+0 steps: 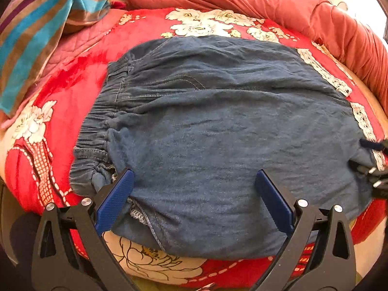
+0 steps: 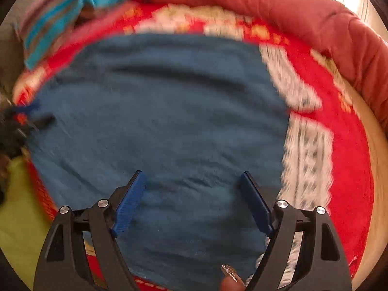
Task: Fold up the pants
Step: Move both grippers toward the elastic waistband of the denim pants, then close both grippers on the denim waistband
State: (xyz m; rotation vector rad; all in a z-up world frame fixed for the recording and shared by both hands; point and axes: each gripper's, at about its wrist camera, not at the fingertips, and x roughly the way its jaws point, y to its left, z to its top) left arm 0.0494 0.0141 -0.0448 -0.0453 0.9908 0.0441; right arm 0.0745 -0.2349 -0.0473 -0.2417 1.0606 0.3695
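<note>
Blue denim pants (image 1: 218,133) lie folded flat on a red floral bedspread (image 1: 72,92), elastic waistband (image 1: 106,111) at the left, white lace hems (image 1: 325,72) at the right. My left gripper (image 1: 194,181) is open and empty, its blue pads over the pants' near edge. The right wrist view is blurred: the pants (image 2: 169,121) fill it, lace hems (image 2: 305,157) at the right. My right gripper (image 2: 192,184) is open and empty above the cloth. It also shows at the right edge of the left wrist view (image 1: 375,169).
A striped towel (image 1: 36,36) lies at the back left. A bunched orange-red quilt (image 1: 266,2) runs along the back and right. A finger with a glittery nail (image 2: 230,274) shows at the bottom of the right wrist view.
</note>
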